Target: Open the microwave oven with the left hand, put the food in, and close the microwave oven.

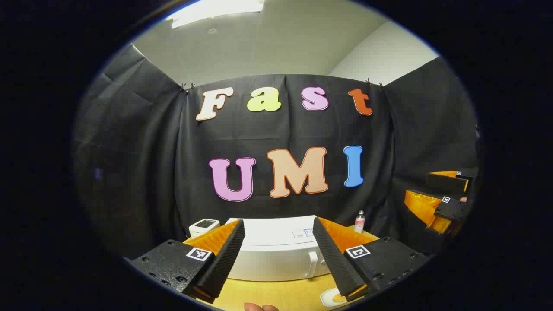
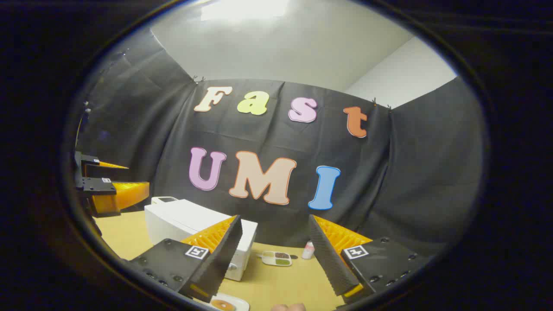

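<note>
Black cloth [image 1: 129,142] is draping the booth walls from nine to three o'clock; a ceiling light [image 1: 216,9] is glowing at twelve; a wooden table [image 2: 121,233] is lying at six.

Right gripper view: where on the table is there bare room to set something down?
Bare wood lies in front of the microwave, running right toward the compartment tray and small bottle, and left of the microwave below the left gripper. The near edge is tighter: a plate with a doughnut sits there.

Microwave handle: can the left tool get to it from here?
Probably yes. The left tool is open, holds nothing and faces the shut microwave; its handle sits between the fingers, nothing in front.
</note>
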Demonstrator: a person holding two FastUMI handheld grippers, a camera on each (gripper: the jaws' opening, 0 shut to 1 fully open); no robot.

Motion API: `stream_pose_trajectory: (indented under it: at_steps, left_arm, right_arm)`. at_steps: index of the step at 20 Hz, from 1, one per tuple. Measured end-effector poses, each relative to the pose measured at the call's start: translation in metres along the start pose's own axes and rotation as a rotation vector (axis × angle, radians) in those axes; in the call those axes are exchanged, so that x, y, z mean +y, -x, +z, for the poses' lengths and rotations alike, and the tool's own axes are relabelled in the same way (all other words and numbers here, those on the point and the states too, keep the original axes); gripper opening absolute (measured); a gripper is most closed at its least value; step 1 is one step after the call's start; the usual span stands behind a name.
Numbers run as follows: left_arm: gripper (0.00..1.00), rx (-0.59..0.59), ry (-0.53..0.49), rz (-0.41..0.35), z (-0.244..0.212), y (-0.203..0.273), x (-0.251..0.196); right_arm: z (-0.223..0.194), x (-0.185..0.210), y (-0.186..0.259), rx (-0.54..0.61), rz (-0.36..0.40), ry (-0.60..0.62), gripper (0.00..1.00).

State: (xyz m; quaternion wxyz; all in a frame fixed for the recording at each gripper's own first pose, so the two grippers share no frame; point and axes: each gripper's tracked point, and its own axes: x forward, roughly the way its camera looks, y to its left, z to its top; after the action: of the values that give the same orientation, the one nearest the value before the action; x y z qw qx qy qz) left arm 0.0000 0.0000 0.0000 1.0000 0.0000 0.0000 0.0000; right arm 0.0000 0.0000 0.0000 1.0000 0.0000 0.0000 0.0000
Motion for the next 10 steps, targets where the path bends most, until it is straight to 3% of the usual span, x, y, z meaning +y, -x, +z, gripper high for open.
stream_pose_trajectory:
  at_steps: [6,10]
  left_arm:
    - [0.97,0.016,-0.006,0.009,0.002,0.004,-0.017]
    - [0.97,0.026,-0.036,0.011,0.004,0.006,-0.021]
  right_arm:
    - [-0.006,-0.016,-0.006,0.010,-0.002,-0.003,0.96]
    - [0.010,-0.016,-0.009,-0.043,0.006,-0.008,0.97]
